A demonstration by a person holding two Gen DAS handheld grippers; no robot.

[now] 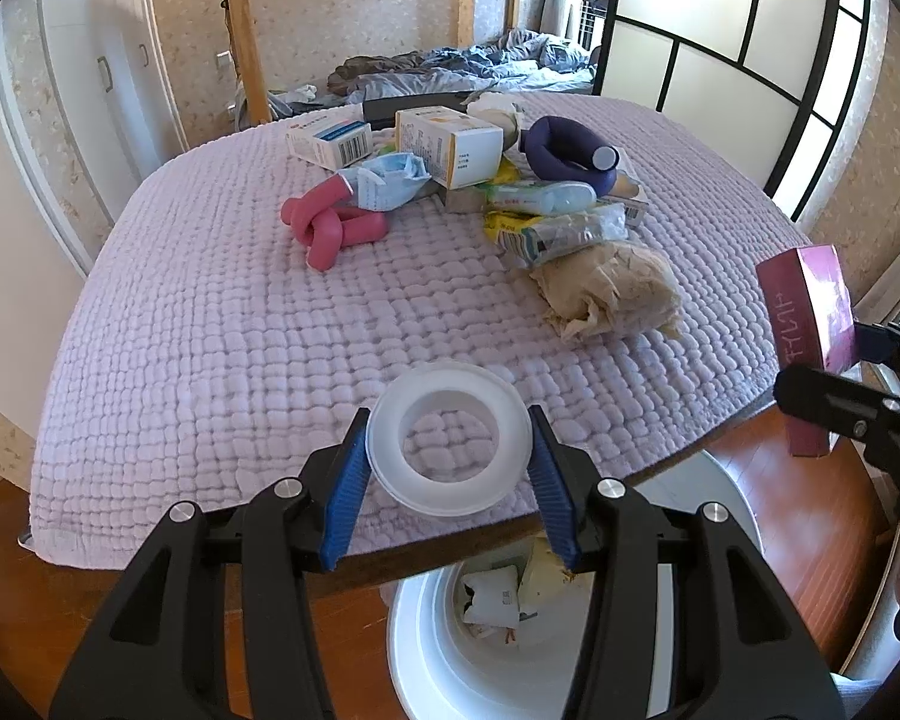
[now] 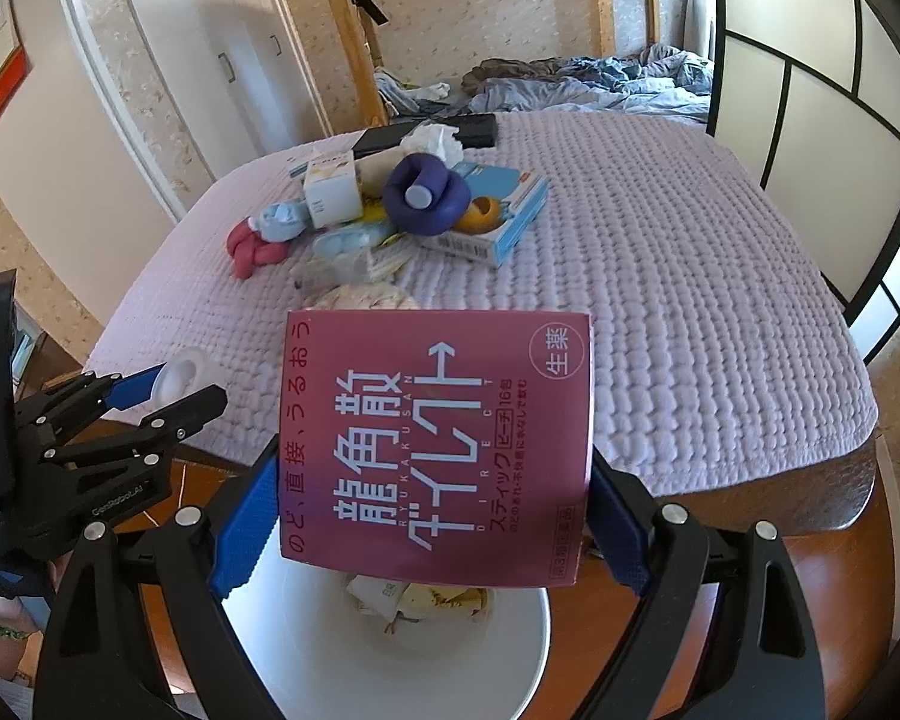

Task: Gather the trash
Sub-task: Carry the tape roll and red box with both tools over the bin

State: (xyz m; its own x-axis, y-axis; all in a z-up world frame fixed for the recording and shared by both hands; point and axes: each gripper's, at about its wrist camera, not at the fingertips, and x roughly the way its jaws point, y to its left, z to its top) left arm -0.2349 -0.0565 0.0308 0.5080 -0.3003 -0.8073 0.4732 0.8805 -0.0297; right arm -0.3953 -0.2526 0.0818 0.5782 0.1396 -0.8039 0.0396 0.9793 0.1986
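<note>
Left wrist: left tool (image 1: pixel 448 461) clamps white ring (image 1: pixel 448 447); right tool (image 2: pixel 432 519) clamps magenta box (image 2: pixel 435 444).

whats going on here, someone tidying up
Yes. A person is clearing trash off a table covered with a lilac quilted cloth. The left gripper holds a white tape ring and the right gripper holds a maroon medicine box, both near the table's edge above a white bin that already has scraps in it. More boxes and wrappers wait on the table.
</note>
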